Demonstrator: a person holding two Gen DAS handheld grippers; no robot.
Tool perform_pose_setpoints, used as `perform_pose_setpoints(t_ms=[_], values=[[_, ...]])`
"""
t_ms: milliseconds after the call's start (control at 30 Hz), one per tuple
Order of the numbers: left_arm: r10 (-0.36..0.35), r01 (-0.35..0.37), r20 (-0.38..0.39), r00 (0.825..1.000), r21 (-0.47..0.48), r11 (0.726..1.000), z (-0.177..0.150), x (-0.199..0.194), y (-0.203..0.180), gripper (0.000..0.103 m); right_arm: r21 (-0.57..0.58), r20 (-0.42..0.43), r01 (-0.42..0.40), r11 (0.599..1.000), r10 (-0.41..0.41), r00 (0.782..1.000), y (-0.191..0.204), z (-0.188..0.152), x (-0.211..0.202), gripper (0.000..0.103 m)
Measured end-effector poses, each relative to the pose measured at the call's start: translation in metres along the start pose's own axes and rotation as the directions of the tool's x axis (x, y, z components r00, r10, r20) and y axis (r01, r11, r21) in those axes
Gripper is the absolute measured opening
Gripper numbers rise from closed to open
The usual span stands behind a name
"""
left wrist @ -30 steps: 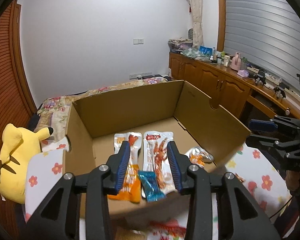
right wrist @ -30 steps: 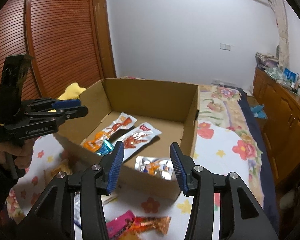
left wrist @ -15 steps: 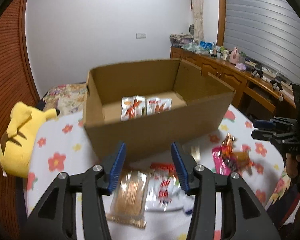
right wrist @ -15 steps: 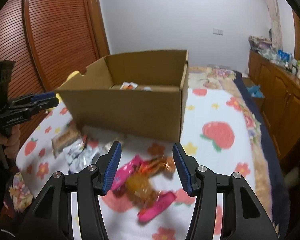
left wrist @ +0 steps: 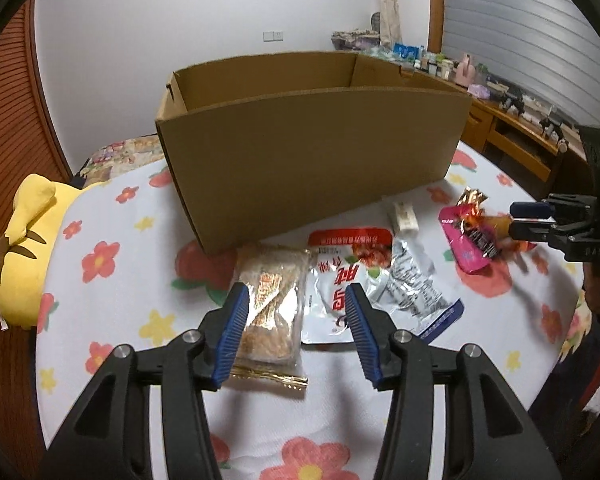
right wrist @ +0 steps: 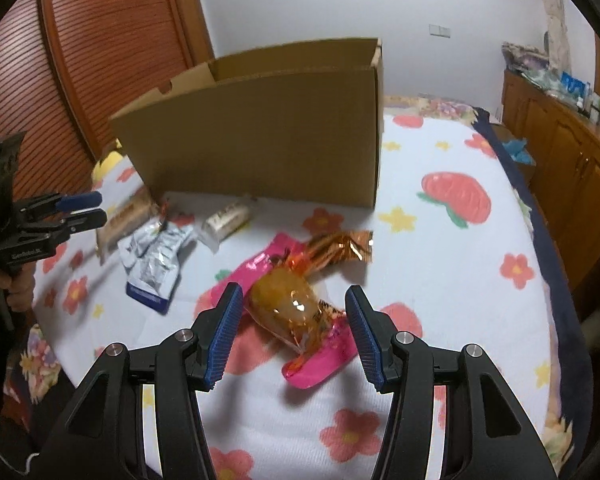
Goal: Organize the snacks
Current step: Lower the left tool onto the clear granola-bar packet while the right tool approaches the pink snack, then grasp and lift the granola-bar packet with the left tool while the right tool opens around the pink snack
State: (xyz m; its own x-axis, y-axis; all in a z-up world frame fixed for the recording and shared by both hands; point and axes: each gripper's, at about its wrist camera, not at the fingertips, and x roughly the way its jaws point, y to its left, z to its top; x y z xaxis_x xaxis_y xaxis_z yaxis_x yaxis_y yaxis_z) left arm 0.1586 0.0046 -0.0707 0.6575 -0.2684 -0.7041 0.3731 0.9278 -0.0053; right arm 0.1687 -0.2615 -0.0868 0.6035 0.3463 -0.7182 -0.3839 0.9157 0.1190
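The left gripper's (left wrist: 294, 322) fingers (left wrist: 232, 326) are spreading and grasp nothing: the clear biscuit pack (left wrist: 270, 312) lies below and between them on the bed (left wrist: 112, 280), with the red-and-white pouch (left wrist: 342, 276) just beside it, under the other finger. The right gripper's (right wrist: 294, 326) fingers (right wrist: 358, 330) also stand apart and empty, straddling the orange wrapped snack (right wrist: 290, 308) that rests on top of a pink packet (right wrist: 320, 360). A good grasp, in my judgement, means lowering each gripper until the pads sit level with the pack's sides, then closing on one item only. On the left, shift slightly so the pouch stays outside the span; the biscuit pack looks brittle, so squeeze lightly across its narrow width. On the right, take the rounded orange snack at its bulge, not the crinkly twisted end, and watch that the pink packet does not lift with it. The box (left wrist: 312, 148) stands just behind the snacks, its near wall tall, so each load must clear the rim. A silver pouch (right wrist: 156, 252) and small white bar (right wrist: 226, 218) wait nearby.
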Motion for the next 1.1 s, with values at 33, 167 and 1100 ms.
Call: perform_pose_setpoints(t_ms=[33,167,1100], values=[[0.004,-0.004,-0.009,1.0,0.001,1.0,-0.001,0.003,0.0,0.05,-0.003,-0.004,0.006,1.0,-0.006,1.0,0.0,-0.001,0.002,0.054],[0.011,-0.011,-0.025,1.0,-0.004,1.0,-0.001,0.01,0.003,0.051,-0.006,-0.003,0.01,1.0,-0.01,1.0,-0.001,0.001,0.004,0.055],[0.054,-0.06,-0.098,0.994,-0.06,0.996,-0.002,0.048,0.021,0.045,-0.117,-0.046,-0.029,0.993,0.024,0.999,0.028,-0.006,-0.009,0.064]])
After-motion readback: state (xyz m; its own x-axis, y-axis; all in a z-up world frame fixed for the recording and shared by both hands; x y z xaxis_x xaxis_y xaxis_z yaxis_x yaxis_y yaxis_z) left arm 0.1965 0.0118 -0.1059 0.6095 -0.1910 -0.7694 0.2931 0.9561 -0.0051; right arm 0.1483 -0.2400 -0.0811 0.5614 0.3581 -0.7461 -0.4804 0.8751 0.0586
